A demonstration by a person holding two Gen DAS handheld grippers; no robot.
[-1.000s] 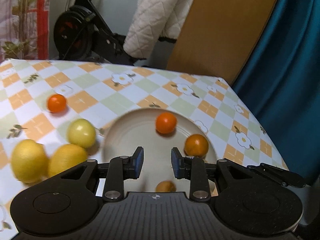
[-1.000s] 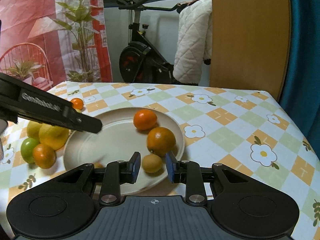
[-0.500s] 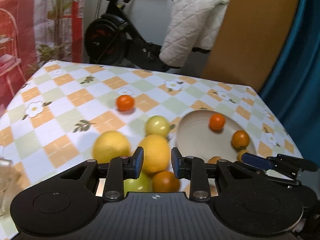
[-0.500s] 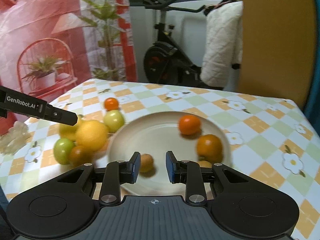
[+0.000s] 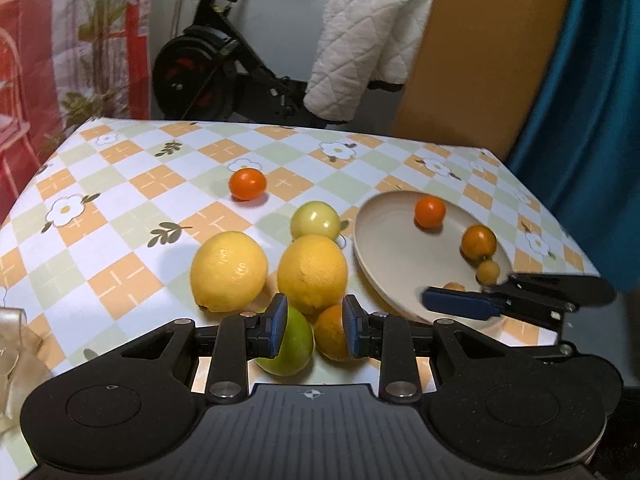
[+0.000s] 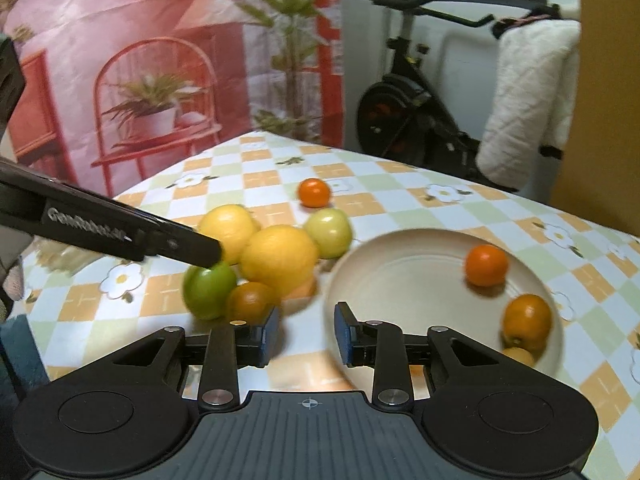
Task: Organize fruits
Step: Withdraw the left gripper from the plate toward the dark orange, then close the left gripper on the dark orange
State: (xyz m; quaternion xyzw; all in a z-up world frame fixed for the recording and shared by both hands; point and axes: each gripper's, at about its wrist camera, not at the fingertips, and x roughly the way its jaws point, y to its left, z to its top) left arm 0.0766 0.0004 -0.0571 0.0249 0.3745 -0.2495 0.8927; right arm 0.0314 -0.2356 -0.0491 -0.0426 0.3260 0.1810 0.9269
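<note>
My left gripper (image 5: 314, 330) is open and empty, just above a green fruit (image 5: 291, 342) and a small orange (image 5: 331, 334) on the table. Behind them lie two lemons (image 5: 229, 271) (image 5: 312, 272), a pale green fruit (image 5: 315, 220) and a lone small orange (image 5: 247, 184). A cream plate (image 5: 384, 248) at the right holds two oranges (image 5: 429, 211) (image 5: 478, 241) and small yellow fruits (image 5: 489, 272). My right gripper (image 6: 306, 333) is open and empty, at the plate's (image 6: 404, 264) near left rim. Its finger also shows in the left wrist view (image 5: 460, 304).
The table has a checked flower cloth (image 5: 132, 200). An exercise bike (image 5: 200, 68) with a white quilted cover (image 5: 360, 40) stands behind it. A brown board (image 5: 480, 48) and teal curtain (image 5: 592, 120) are at the right. Crumpled clear plastic (image 5: 12, 344) lies at the left edge.
Both grippers have swung left, from over the plate toward the fruit pile. The left gripper has come down close to the green fruit and small orange. Both stay open.
</note>
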